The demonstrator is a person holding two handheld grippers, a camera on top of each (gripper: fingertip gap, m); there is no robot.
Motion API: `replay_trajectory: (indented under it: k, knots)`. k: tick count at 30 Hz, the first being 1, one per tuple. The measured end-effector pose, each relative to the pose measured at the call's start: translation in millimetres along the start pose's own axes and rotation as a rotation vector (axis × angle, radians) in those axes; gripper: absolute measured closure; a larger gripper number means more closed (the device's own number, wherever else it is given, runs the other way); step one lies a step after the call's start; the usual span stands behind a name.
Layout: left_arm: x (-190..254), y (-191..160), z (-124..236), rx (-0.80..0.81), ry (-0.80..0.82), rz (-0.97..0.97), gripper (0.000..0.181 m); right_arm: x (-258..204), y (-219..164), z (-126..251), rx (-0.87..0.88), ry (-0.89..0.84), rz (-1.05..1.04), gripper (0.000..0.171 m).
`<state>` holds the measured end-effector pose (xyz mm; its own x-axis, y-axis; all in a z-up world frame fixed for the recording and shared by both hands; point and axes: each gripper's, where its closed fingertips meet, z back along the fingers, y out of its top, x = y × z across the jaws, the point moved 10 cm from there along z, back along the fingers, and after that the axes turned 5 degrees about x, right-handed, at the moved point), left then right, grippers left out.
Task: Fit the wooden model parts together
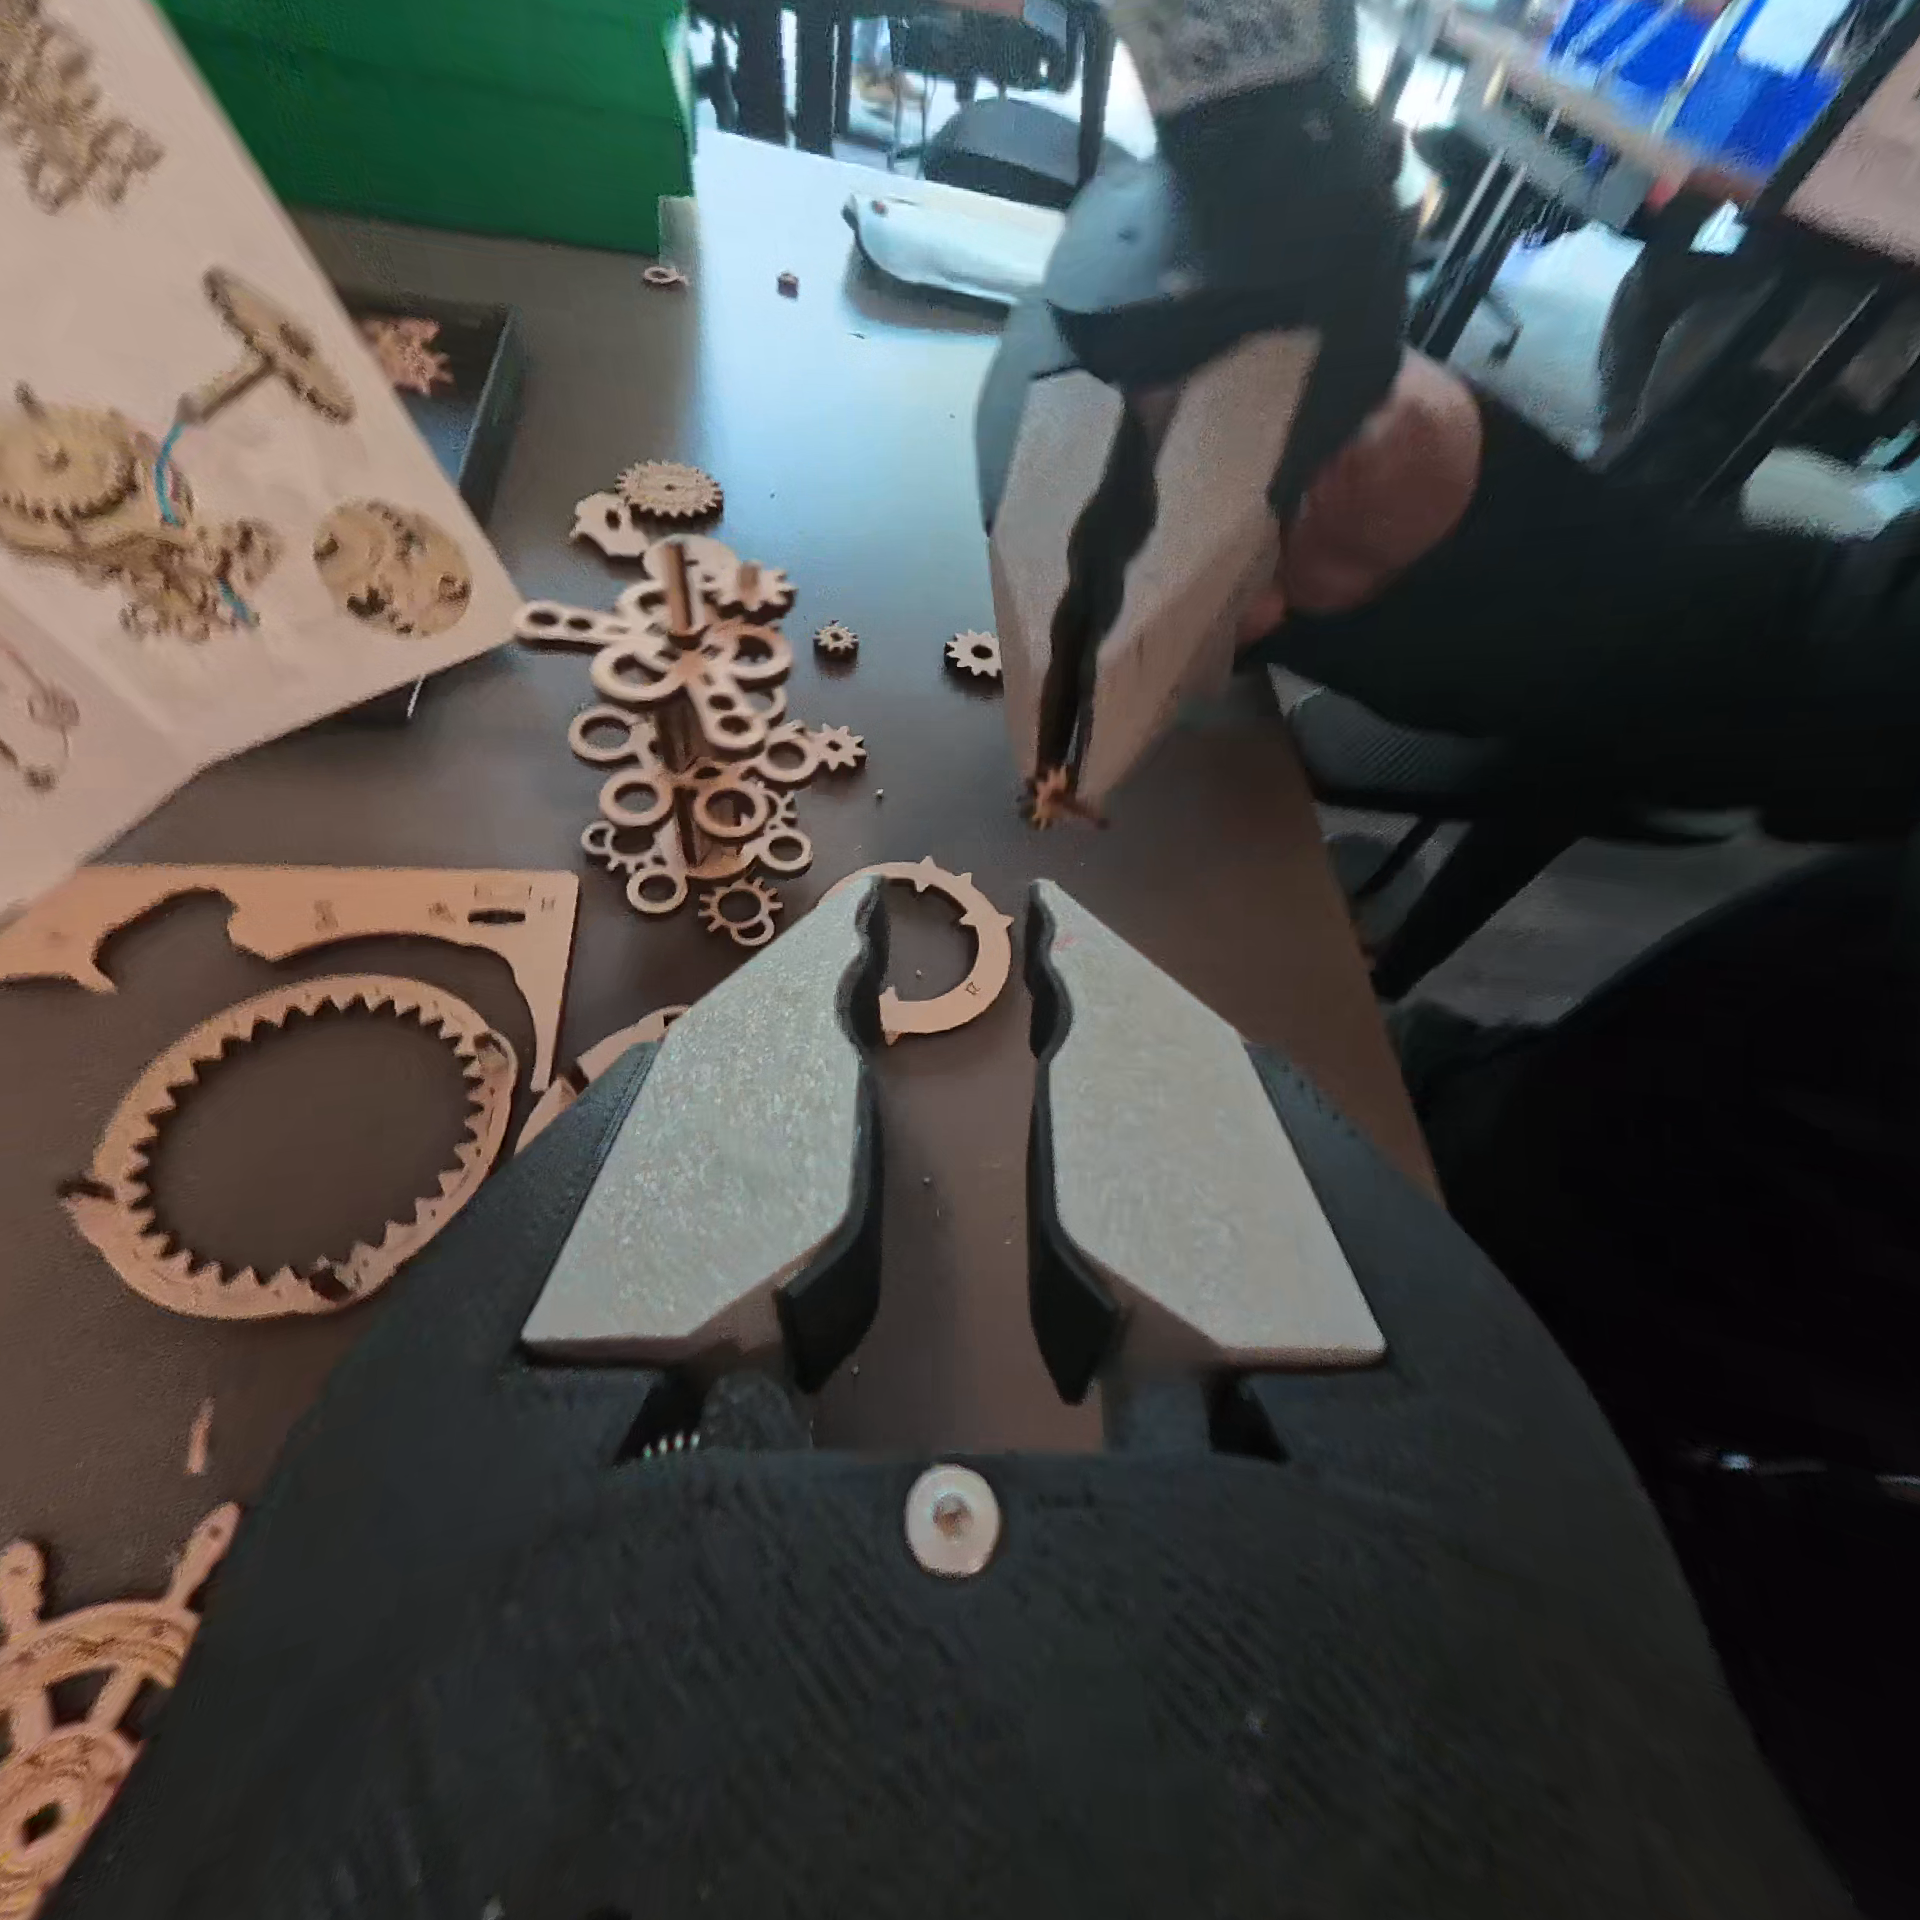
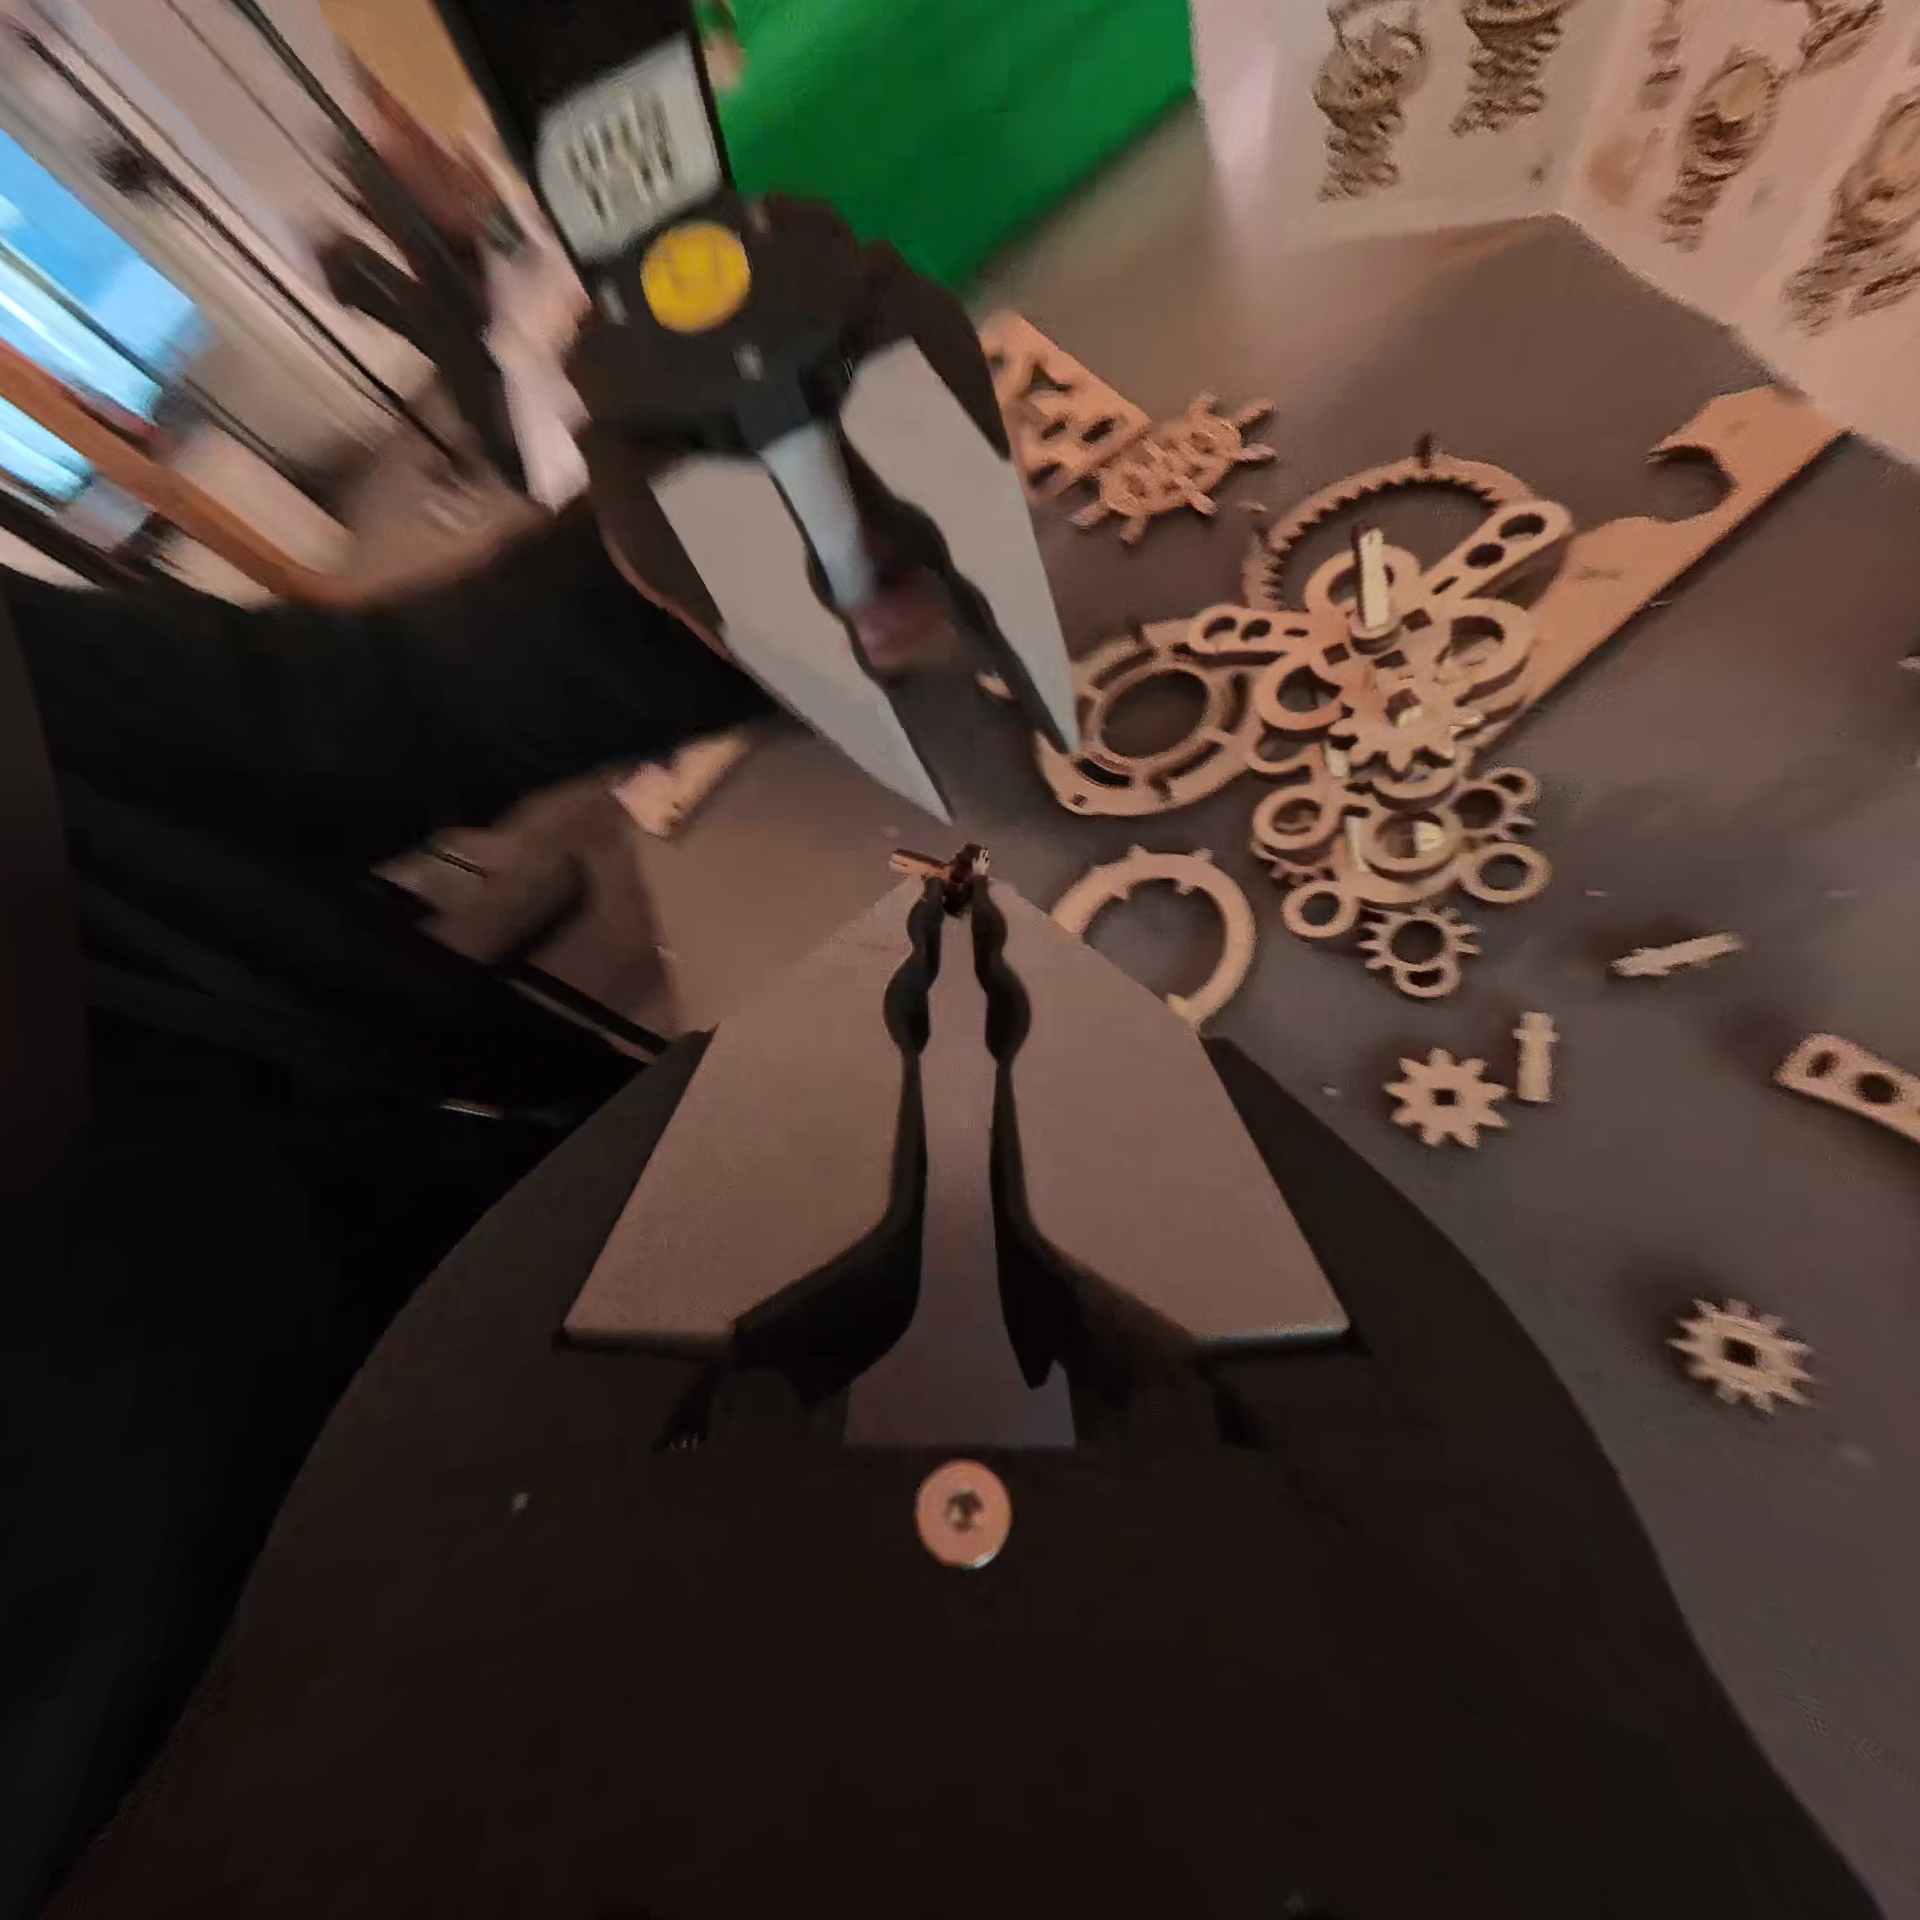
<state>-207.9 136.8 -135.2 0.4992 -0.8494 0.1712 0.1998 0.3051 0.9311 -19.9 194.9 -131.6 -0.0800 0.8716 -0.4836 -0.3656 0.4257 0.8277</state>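
Right gripper (image 2: 961, 899) closed on a small gear (image 2: 961, 868) at its tips, low over the worktop (image 1: 894, 436). Left gripper (image 1: 951, 914) open, empty, tips straddling the toothed ring piece (image 1: 961, 961). Layered gear assembly (image 1: 691, 717) upright, lying beyond and left of both; left gripper nearer
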Motion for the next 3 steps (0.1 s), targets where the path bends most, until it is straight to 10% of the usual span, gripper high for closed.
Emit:
replay_trajectory:
  k: [3]
  knots:
    - [13,4,-5,0.013,0.046,-0.169,0.157,6,11,18,0.137,0.224,-0.201,0.169]
